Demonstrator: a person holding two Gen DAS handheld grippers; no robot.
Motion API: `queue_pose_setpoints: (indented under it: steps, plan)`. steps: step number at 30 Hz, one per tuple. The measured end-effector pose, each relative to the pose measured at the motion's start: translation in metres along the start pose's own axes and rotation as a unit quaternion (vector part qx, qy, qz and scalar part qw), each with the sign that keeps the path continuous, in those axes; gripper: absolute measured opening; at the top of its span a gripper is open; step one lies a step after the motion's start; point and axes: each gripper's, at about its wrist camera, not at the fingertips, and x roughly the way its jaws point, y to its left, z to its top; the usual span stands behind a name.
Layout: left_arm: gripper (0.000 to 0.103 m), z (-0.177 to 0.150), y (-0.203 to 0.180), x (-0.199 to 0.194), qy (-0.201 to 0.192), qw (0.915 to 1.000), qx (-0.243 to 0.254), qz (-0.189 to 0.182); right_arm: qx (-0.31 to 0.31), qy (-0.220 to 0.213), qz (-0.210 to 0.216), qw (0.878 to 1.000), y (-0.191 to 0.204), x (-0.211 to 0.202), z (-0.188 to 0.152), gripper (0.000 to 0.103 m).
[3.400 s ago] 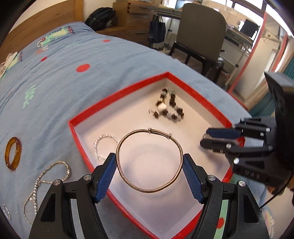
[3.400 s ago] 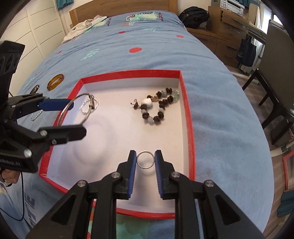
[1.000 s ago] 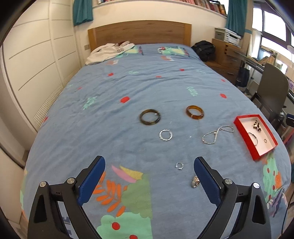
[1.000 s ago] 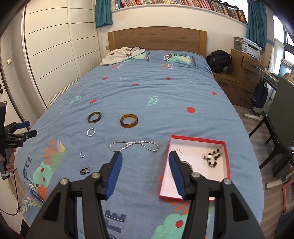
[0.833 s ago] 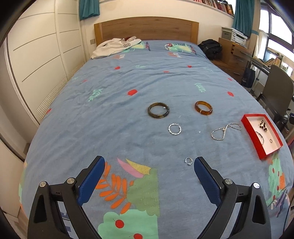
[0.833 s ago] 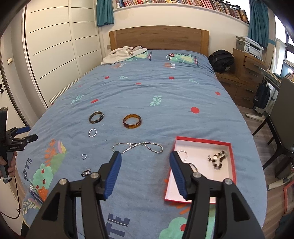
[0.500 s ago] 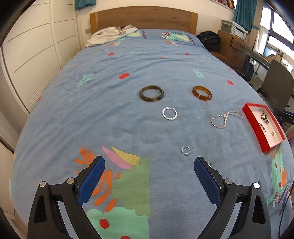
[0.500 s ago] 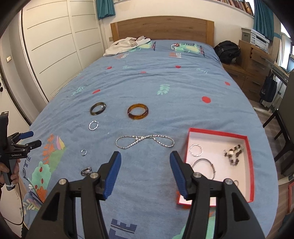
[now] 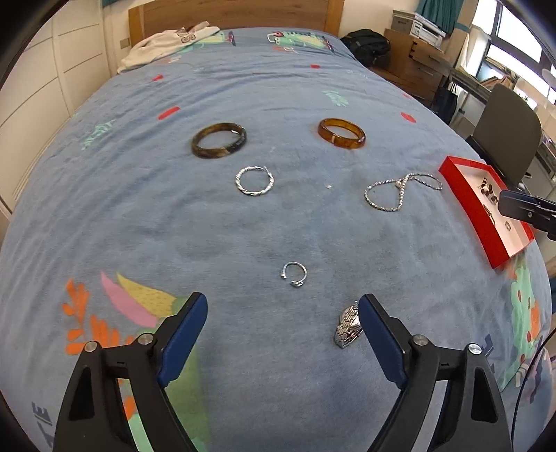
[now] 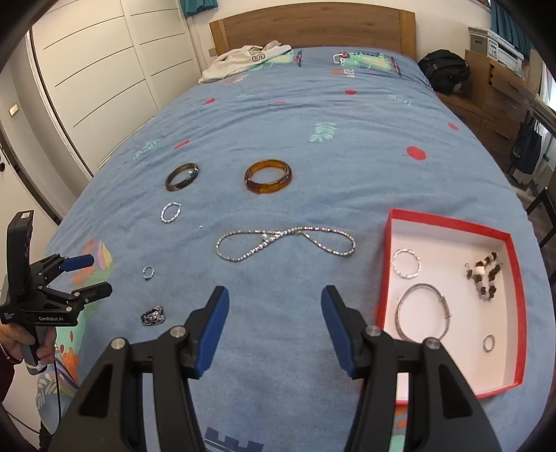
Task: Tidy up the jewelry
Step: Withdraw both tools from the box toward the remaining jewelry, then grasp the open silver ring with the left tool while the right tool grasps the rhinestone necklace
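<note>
Jewelry lies on a blue bedspread. My left gripper (image 9: 282, 309) is open and empty, low over a small silver ring (image 9: 294, 274), with a silver pendant (image 9: 347, 329) by its right finger. Beyond lie a twisted silver ring (image 9: 254, 180), a dark bangle (image 9: 219, 140), an amber bangle (image 9: 342, 133) and a silver chain (image 9: 399, 191). My right gripper (image 10: 274, 321) is open and empty, hovering just short of the chain (image 10: 285, 241). The red box (image 10: 514, 278) to its right holds a thin bangle (image 10: 422, 311), a twisted ring (image 10: 406, 263), a bead bracelet (image 10: 484, 273) and a small ring (image 10: 489, 343).
A white garment (image 10: 246, 59) lies near the wooden headboard (image 10: 312, 24). White wardrobe doors (image 10: 87, 76) stand on the left. A black bag (image 10: 444, 71), drawers and a chair (image 9: 507, 132) stand to the right of the bed.
Both grippers released their rings in the box, pulled far back, then moved forward and lower over the bedspread. The left one has come closer to the small ring and pendant.
</note>
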Motion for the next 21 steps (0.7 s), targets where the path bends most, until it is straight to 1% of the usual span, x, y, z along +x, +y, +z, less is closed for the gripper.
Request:
queue_pose_setpoints:
  steps: [2,4,6,8,10,17,21]
  plan:
    - [0.08,0.001,0.0,0.008,0.006,1.0,-0.002,-0.005,0.003,0.002,0.001,1.0,-0.004,0.006,0.001,0.054]
    - [0.072,0.002,0.0,0.017,0.013,0.9998,-0.005,-0.013,0.003,0.003,0.002,1.0,-0.006,0.01,0.001,0.054]
    - [0.07,0.003,0.0,0.024,0.018,0.9997,-0.01,-0.016,0.004,0.004,0.004,1.0,-0.009,0.015,0.003,0.054]
    - [0.069,0.005,-0.001,0.03,0.021,0.9996,-0.011,-0.014,0.003,0.006,0.006,1.0,-0.011,0.02,0.004,0.054]
    - [0.065,0.007,0.0,0.036,0.025,0.9996,-0.01,-0.013,0.003,0.008,0.009,1.0,-0.013,0.026,0.006,0.054]
    - [0.06,0.012,0.002,0.055,0.039,0.9992,-0.006,-0.01,0.001,0.017,0.014,1.0,-0.018,0.053,0.016,0.054]
    - [0.051,0.014,0.004,0.064,0.043,0.999,-0.004,-0.012,0.011,0.019,0.03,0.999,-0.019,0.066,0.021,0.054]
